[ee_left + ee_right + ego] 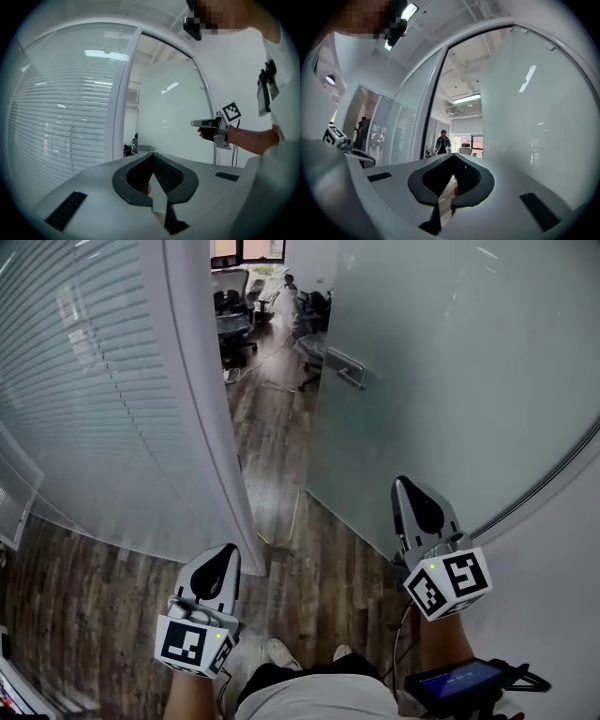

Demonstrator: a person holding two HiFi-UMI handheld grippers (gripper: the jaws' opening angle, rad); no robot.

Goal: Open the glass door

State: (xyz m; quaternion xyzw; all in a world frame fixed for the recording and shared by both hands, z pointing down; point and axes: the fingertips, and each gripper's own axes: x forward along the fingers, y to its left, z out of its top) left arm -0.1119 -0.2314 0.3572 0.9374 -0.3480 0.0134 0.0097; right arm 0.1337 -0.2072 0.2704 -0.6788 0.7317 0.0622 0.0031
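Doorway view: the glass door (469, 381) stands swung inward, just right of the right tongs (405, 486) — its handle (345, 367) well ahead, on the far edge. All 2 tongs are closed and empty. The left tongs (228, 552) sit beside the frame post (211, 427) — the right hand looks nearer the door.

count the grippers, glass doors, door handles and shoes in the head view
grippers: 2 (left gripper, right gripper)
glass door: 1
door handle: 1
shoes: 2
total: 6
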